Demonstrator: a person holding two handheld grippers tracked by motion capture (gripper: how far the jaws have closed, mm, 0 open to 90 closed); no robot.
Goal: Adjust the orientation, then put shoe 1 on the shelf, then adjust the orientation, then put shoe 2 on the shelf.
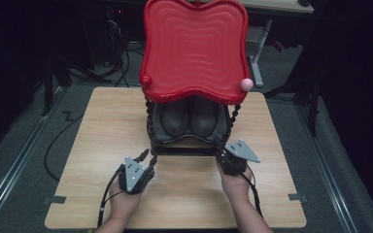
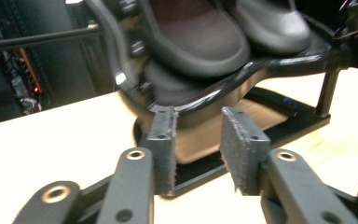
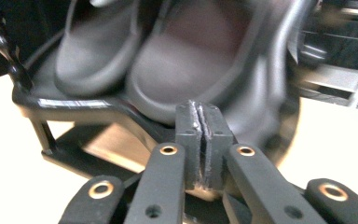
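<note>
High view: a wooden table [image 1: 92,145] carries a black rack [image 1: 184,145] at its centre; a red tray [image 1: 194,48] tops the rack and hides most of the two dark shoes [image 1: 189,119] on the shelf below; only their toes show. The left hand-held gripper [image 1: 143,158] sits near the rack's front left corner, jaws spread; the right hand-held gripper [image 1: 218,144] is at the front right corner, its tips hard to make out; bare table lies on both sides and in front.

Left gripper view: jaws spread, nothing between the pads [image 2: 163,140]; the shelf rim [image 2: 261,70] lies just beyond; the shoes [image 2: 200,42] are blurred and cut off at the top.

Right gripper view: pads [image 3: 191,135] pressed together, empty; the shoes [image 3: 168,60] are blurred.
</note>
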